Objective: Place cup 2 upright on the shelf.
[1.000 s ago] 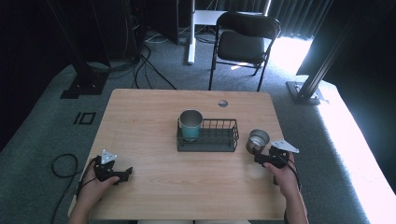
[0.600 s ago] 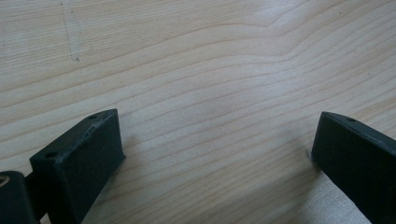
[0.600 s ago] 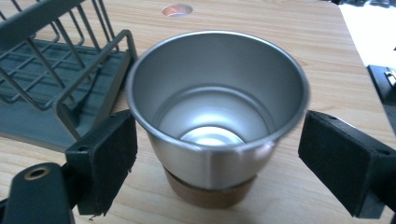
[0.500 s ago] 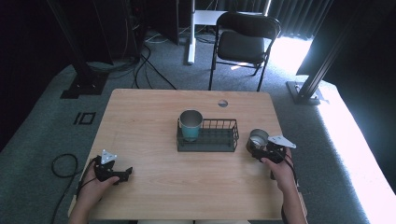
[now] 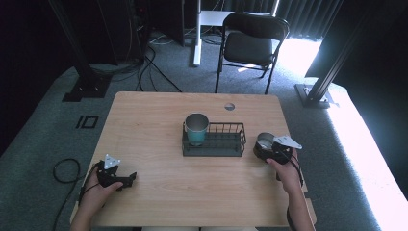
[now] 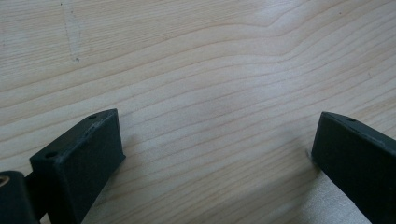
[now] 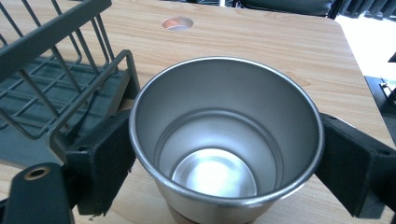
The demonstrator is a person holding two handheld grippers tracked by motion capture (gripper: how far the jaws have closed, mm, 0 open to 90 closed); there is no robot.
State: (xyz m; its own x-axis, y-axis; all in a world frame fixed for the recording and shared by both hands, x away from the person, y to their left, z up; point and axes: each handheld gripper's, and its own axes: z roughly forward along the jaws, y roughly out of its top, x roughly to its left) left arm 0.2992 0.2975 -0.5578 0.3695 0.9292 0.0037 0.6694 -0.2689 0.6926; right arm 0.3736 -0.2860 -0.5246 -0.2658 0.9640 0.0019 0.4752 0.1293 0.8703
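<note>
The right hand-held gripper clasps a steel cup by its sides, upright on the worktop just right of the wire rack, likely so it can join the teal cup there. The left hand-held gripper rests wide, empty.

Wire rack stands just left of the steel cup.

Your work surface is a light wooden table with a round cable hole near its far edge. On it stand a dark wire basket at the middle and, just beside its right end, a steel cup that appears to rest on the wood.
</note>
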